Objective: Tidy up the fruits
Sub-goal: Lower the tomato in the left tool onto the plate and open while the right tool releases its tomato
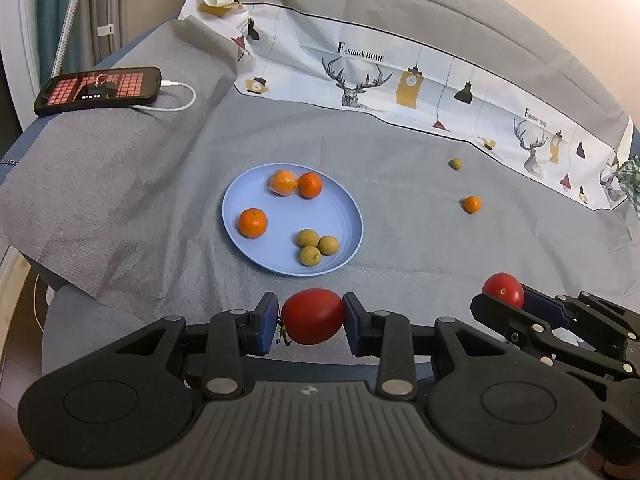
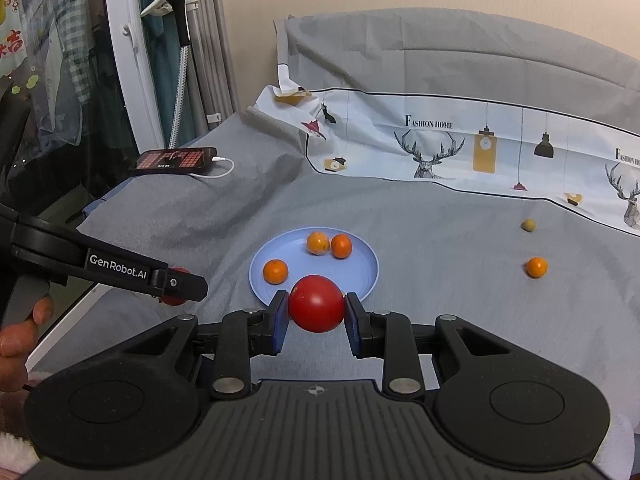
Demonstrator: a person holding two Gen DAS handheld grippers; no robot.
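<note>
Red and glossy, an egg-shaped tomato (image 1: 313, 316) sits clamped between the blue pads of the left tongs (image 1: 311, 322), gripped across its middle, short of the round pale-blue plastic plate (image 1: 240, 216) lying just beyond the tips on the grey cloth of the desk (image 1: 400, 240). On that plate rest three small oranges (image 1: 253, 222) and three tan longans (image 1: 308, 237). Off to the tongs' right, the right tongs (image 1: 516, 300) pinch a second tomato (image 1: 502, 289).

From the right wrist, the right tongs clasp their round red tomato (image 2: 317, 303) at its widest girth, hovering at the plate's near rim. A loose orange (image 2: 536, 267) and a loose longan (image 2: 528, 225) lie well to the right. Tomato skin is probably slick and soft, so light pressure at mid-body seems wisest.
</note>
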